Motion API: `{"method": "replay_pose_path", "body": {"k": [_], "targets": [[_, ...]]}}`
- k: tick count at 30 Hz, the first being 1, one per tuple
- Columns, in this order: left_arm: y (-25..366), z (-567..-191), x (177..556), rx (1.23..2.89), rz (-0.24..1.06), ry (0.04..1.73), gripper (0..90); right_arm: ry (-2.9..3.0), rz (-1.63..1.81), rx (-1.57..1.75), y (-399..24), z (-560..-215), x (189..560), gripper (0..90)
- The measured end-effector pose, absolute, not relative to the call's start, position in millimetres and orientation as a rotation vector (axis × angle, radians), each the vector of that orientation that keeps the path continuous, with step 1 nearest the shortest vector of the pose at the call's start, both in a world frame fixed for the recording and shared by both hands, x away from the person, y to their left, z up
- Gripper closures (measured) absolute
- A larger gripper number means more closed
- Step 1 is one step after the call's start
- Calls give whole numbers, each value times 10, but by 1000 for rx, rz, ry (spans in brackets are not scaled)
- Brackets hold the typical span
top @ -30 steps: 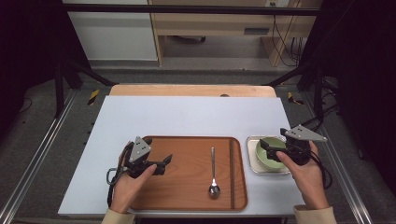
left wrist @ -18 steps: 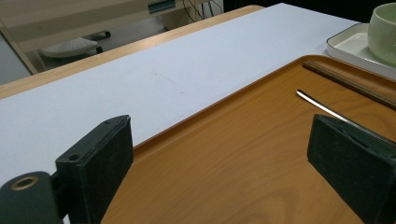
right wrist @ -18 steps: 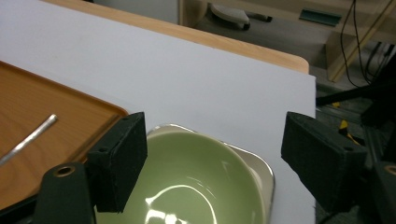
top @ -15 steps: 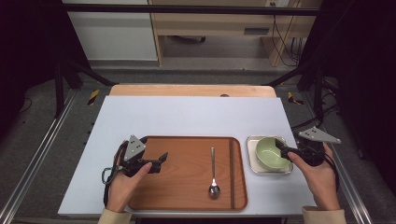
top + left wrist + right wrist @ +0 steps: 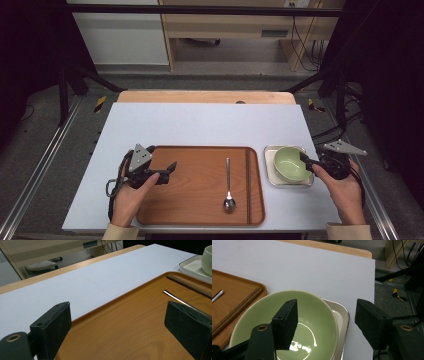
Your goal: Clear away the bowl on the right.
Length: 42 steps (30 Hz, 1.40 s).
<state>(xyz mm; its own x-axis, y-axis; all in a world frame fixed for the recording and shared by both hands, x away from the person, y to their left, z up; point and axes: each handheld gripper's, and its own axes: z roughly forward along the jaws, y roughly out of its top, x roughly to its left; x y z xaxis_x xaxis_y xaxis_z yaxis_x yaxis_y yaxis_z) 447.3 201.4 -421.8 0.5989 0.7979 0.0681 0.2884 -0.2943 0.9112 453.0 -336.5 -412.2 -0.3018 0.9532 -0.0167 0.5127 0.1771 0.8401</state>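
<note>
Right claw [image 5: 325, 322] at the rim of the green bowl [image 5: 312, 322]. Your right claw straddles the bowl's near wall: one jaw hangs inside the bowl, the other outside it, beyond the small metal tray [image 5: 342, 322] on which the bowl sits. The jaws have just been closing with the rim between them, yet a gap remains on both sides, so nothing is pinched yet. This straddle suits a rim grip, since the bowl looks too wide to be spanned whole.

In the high view the bowl [image 5: 290, 164] lies directly ahead of the right claw [image 5: 306, 160], with the wooden tray [image 5: 200, 200] farther on, past the bowl. The left claw [image 5: 117, 330] is spread wide and holds nothing; it hovers over the wooden tray's near-left part, probably waiting to steady the tray or receive the bowl. Ahead of it and to its right lie a spoon [image 5: 175, 297] and a pair of chopsticks [image 5: 187, 285], leaving bare tray beneath the jaws.
</note>
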Motion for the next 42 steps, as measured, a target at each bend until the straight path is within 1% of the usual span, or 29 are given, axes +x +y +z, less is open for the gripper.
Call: {"method": "replay_pose_path", "body": {"k": [8, 17, 24, 30, 42], "targets": [[2028, -4225, 4481, 1856, 660, 881, 68, 1897, 986, 1430, -3433, -4179, 4538, 396], [2050, -4211, 4478, 1848, 666, 886, 69, 1964, 929, 1508, -3413, -4304, 4585, 489], [2047, -4204, 4475, 1849, 671, 884, 70, 2013, 918, 1547, -3384, -4383, 4626, 542], [2042, -4201, 4470, 1848, 668, 881, 71, 2015, 908, 1595, -3380, -4416, 4661, 655], [2028, -4195, 4463, 1849, 668, 880, 72, 2008, 848, 1653, -3381, -4469, 4735, 804]]}}
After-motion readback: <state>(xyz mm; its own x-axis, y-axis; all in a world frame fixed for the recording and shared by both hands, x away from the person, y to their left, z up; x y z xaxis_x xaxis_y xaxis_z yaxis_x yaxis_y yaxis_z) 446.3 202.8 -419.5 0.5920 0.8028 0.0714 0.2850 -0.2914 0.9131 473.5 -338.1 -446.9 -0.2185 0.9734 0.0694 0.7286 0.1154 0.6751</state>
